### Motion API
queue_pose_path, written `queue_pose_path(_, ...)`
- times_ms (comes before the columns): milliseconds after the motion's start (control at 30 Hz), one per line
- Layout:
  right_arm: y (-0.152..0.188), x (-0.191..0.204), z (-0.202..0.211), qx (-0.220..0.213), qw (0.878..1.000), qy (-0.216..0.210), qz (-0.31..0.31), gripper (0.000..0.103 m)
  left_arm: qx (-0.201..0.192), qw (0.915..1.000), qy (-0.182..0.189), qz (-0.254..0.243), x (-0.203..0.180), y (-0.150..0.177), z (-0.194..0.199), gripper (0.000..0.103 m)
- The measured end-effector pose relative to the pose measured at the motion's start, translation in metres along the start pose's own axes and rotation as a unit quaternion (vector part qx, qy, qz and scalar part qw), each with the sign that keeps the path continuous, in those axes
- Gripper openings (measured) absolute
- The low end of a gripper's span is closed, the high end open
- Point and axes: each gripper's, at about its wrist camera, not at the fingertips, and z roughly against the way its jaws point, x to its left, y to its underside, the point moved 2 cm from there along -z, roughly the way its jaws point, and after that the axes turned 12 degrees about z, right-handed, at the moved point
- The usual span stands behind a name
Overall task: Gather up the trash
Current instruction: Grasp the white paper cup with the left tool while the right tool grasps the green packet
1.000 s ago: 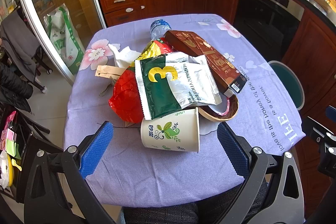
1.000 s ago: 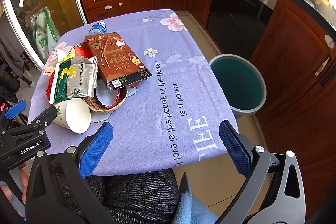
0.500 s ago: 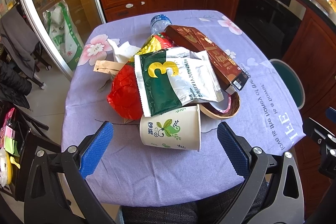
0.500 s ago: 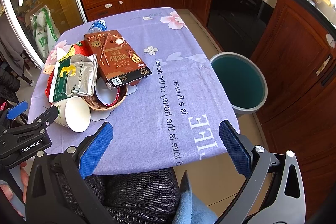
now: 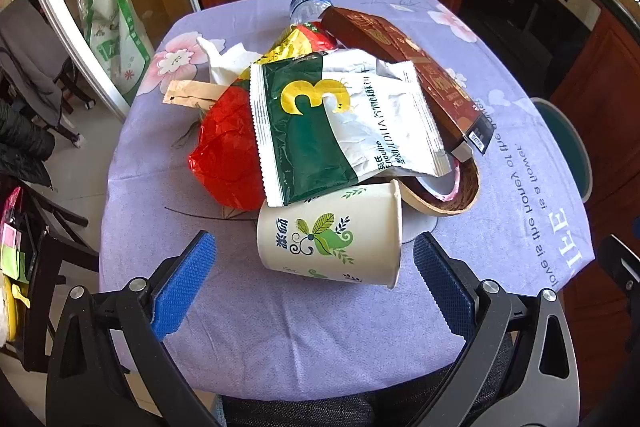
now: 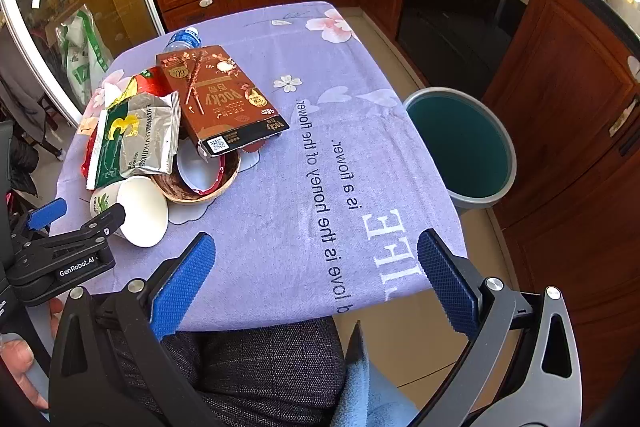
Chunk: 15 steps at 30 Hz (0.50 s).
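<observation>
Left wrist view: left gripper (image 5: 314, 283) agape, astride cup (image 5: 330, 233) lying sideways at table's (image 5: 280, 339) near edge beneath sachet (image 5: 340, 123); right gripper (image 6: 316, 281) agape, idle; advised: pinch cup walls gently, slide clear of sachet, carry to bin (image 6: 460, 147).

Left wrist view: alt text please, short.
Open left hand-held gripper faces a paper cup lying on its side on a purple tablecloth. Behind it, piled trash: a green-and-white pouch, red plastic bag and brown snack box.
</observation>
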Motion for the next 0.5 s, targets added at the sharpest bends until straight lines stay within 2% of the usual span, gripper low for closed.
queue_pose_path(267,-0.004,0.006,-0.011,0.008,1.000,-0.021,0.008,0.097,0.013,0.9997,-0.016,-0.010,-0.008,0.004,-0.018,0.099)
queue_pose_path(500,-0.022,0.026,-0.012,-0.011,0.998,-0.060,0.030,0.097,0.027,0.9986,-0.033,0.032,0.035,0.005,-0.025,0.099)
